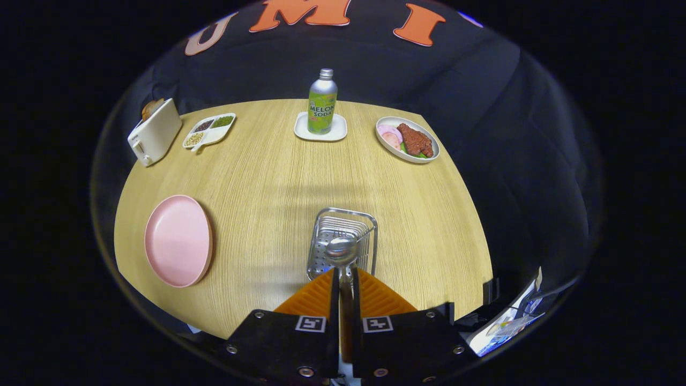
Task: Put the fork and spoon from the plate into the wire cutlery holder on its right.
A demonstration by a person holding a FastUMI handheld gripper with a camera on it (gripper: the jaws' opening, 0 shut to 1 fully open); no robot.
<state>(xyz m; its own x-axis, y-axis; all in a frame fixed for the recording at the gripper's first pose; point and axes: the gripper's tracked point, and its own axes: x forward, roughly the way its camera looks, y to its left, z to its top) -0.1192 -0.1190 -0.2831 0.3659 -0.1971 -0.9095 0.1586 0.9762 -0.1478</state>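
My gripper (343, 274) is shut on the spoon (341, 251). The handle is pinched between the orange fingers (316, 295), and the shiny bowl sticks out just past the tips. The spoon's bowl hangs over the near part of the wire cutlery holder (370, 221), a rectangular chrome basket standing on the wooden table (268, 177) just ahead of the fingers. The pink plate (178, 240) lies to the left of the holder and has nothing on it. I see no fork on the plate, and the holder's inside is partly hidden by the spoon.
At the far side of the table stand a soda bottle (322, 102) on a white coaster (302, 132), a white dish of meat and vegetables (408, 140) to its right, and a divided dish of beans (210, 130) and a white toaster (155, 132) to its left.
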